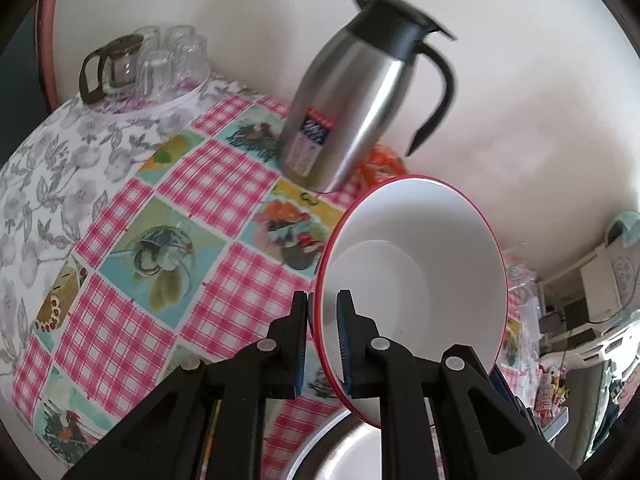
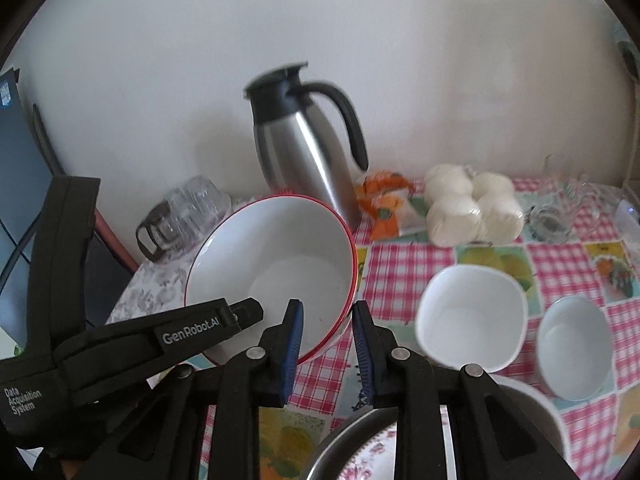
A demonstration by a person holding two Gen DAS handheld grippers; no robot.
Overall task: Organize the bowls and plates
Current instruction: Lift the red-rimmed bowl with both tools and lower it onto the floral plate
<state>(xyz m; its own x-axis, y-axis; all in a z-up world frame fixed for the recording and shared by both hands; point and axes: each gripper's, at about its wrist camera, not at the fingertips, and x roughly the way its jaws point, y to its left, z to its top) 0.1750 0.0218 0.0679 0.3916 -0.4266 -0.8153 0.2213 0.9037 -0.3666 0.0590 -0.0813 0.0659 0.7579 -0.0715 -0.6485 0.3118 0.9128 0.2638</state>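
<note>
above tablecloth (image 1: 200, 200), both grippers (tilted) on bowl (image 1: 420, 248)

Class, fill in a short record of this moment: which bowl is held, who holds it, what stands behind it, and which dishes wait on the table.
held item: red-rimmed white bowl, tilted, off the table
left tool: shut on the bowl's rim
right tool: shut on the bowl's opposite rim
behind bowl: steel thermos jug
waiting dishes: square white bowl, small pale bowl
surface: checked tablecloth
</note>
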